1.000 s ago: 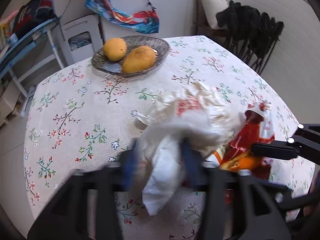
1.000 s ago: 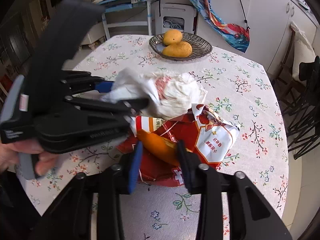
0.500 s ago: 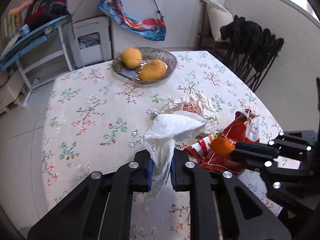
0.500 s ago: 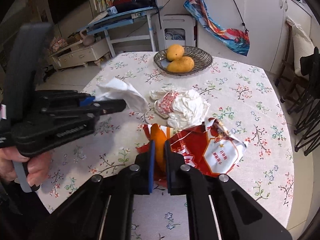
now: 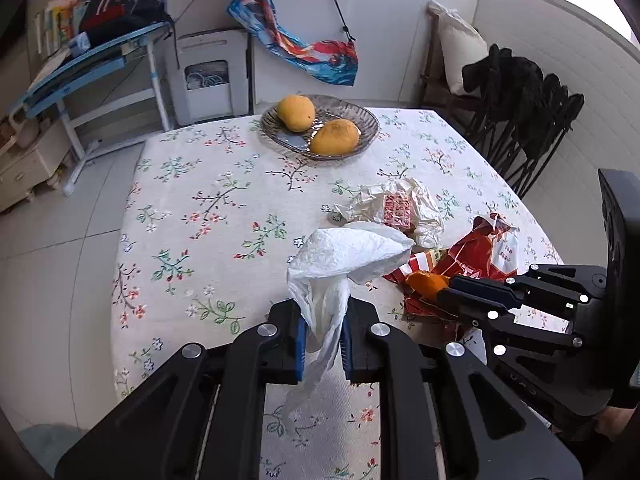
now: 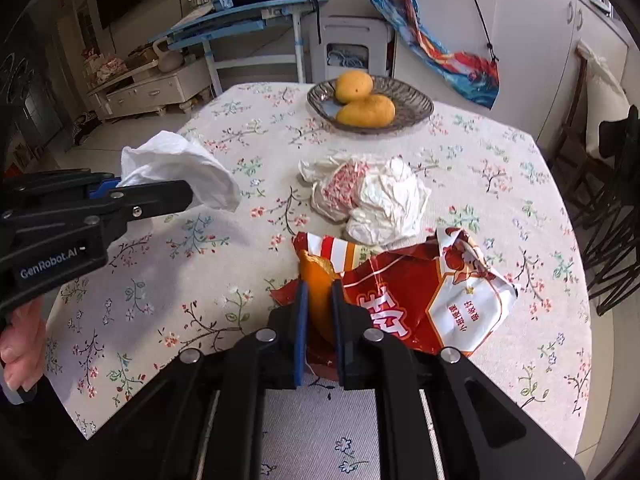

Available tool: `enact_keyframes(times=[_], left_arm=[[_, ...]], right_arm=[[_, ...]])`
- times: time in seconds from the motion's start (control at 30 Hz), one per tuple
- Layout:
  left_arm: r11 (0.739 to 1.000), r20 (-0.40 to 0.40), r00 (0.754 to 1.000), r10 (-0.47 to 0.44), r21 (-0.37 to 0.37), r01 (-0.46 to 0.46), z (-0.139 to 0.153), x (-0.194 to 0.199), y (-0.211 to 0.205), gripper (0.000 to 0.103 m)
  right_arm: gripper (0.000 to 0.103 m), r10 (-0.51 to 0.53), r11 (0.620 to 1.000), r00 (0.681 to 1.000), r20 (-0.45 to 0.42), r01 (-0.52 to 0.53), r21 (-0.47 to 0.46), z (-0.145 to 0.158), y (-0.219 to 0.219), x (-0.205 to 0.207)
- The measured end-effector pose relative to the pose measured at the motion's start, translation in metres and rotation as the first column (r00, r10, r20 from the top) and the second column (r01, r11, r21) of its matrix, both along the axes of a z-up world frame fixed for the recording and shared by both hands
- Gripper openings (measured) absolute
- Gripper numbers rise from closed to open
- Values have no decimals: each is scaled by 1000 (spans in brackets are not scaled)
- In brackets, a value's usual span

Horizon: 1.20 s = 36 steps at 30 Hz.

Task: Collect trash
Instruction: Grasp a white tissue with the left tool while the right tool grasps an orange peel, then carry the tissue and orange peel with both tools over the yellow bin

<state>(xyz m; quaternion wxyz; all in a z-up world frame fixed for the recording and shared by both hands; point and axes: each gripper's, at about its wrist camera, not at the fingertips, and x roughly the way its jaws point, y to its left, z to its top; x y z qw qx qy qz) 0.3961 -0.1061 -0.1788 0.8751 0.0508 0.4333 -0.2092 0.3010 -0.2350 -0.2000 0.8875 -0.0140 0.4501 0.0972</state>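
Note:
My left gripper (image 5: 322,316) is shut on a white tissue (image 5: 344,256) and holds it above the table; the tissue also shows in the right wrist view (image 6: 176,168). My right gripper (image 6: 319,304) is shut on an orange peel (image 6: 318,280) that lies on a torn red snack wrapper (image 6: 432,300). In the left wrist view the peel (image 5: 426,282) sits at the right gripper's tips, on the wrapper (image 5: 476,252). A crumpled white paper wrapper with red print (image 6: 368,196) lies on the table behind the red one and shows in the left wrist view (image 5: 400,208).
The table has a floral cloth (image 5: 208,208). A glass dish (image 5: 364,120) with two mangoes (image 5: 334,136) stands at the far side. Black folding chairs (image 5: 528,120) stand to the right. A blue desk (image 5: 88,64) and a white appliance (image 5: 208,76) stand beyond the table.
Both grippers closed: the left on the tissue, the right on the orange peel. Both have since risen and drawn back; the tissue is lifted off the crumpled wrapper.

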Motion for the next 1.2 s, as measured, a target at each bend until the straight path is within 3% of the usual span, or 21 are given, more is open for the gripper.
enact_keyframes(times=[0.57, 0.87, 1.2], left_arm=[[996, 29, 996, 88, -34, -87, 19, -44, 18, 13], [992, 54, 991, 123, -31, -121, 27, -66, 24, 13], [992, 57, 991, 124, -18, -123, 24, -92, 26, 13]], right_arm=[[9, -31, 988, 983, 183, 3, 154, 56, -11, -46], [9, -89, 968, 977, 194, 38, 250, 62, -26, -68], [9, -73, 961, 979, 192, 18, 276, 59, -18, -91]])
